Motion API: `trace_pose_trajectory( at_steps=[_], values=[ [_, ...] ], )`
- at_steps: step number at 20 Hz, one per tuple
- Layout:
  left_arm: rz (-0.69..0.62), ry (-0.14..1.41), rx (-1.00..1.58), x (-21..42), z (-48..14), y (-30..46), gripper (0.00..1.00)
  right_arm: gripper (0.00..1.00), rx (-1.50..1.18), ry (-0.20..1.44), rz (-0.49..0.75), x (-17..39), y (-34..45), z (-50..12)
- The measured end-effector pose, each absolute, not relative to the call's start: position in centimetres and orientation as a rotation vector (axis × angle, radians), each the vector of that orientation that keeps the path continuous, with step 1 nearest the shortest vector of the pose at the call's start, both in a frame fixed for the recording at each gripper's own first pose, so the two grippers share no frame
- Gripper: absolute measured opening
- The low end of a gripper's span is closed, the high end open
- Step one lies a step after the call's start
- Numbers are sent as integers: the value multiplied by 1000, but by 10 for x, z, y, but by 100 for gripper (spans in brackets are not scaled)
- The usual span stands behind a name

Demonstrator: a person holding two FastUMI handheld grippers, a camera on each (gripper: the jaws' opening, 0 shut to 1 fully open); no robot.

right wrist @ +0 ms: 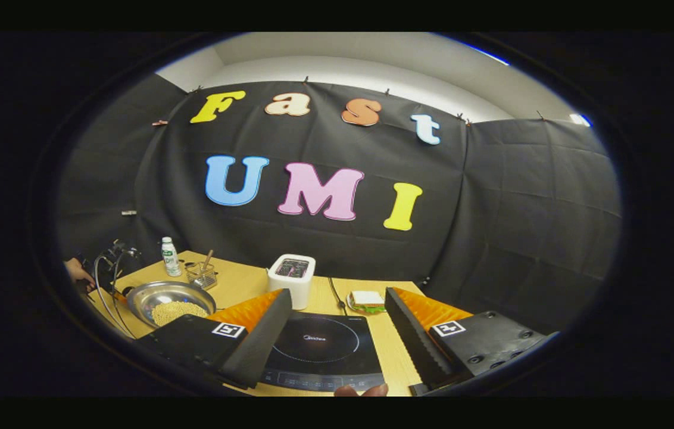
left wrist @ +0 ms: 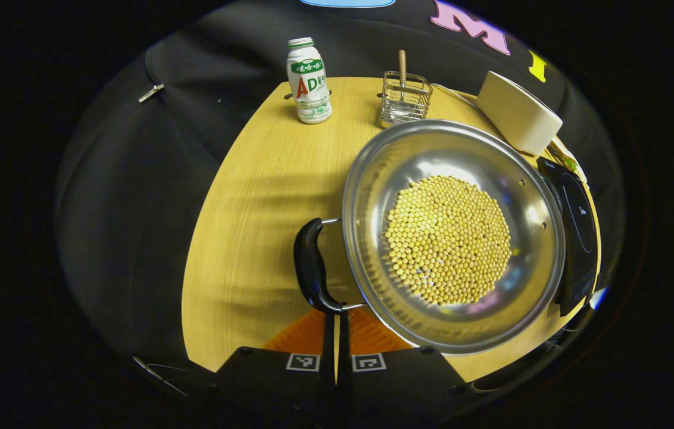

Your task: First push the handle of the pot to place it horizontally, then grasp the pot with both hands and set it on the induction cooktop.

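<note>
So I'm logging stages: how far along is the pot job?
Early. The left claw, shut, touches the pot handle: the push is in hand. The right claw hangs open over the bare cooktop. Two-handed grasp and placing remain.

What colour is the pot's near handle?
Black, on bare metal brackets; the handle shows best in the left gripper view.

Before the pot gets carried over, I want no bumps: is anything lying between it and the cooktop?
Nothing visible does. The pot sits on the table beside the cooktop, whose glass top is bare. The toaster and the sandwich plate stand behind it, off the path.
</note>
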State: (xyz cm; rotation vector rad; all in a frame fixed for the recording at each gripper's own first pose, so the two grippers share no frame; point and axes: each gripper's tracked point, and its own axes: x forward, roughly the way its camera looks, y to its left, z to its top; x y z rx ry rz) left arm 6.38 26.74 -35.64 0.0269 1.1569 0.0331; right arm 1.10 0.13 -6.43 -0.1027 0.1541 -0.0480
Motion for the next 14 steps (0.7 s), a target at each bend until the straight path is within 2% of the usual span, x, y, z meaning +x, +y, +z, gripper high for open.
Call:
trace_pose_trajectory(
  at_steps=[4,7,14],
  values=[
    [66,1129,78,82,-357,278,5,98,-113,177,-37,11,7,-72],
    [76,1098,93,73,-351,278,5,98,-120,191,-24,10,13,-77],
    [194,961,215,42,-316,307,5,98,-107,238,44,20,43,-95]
  ],
)
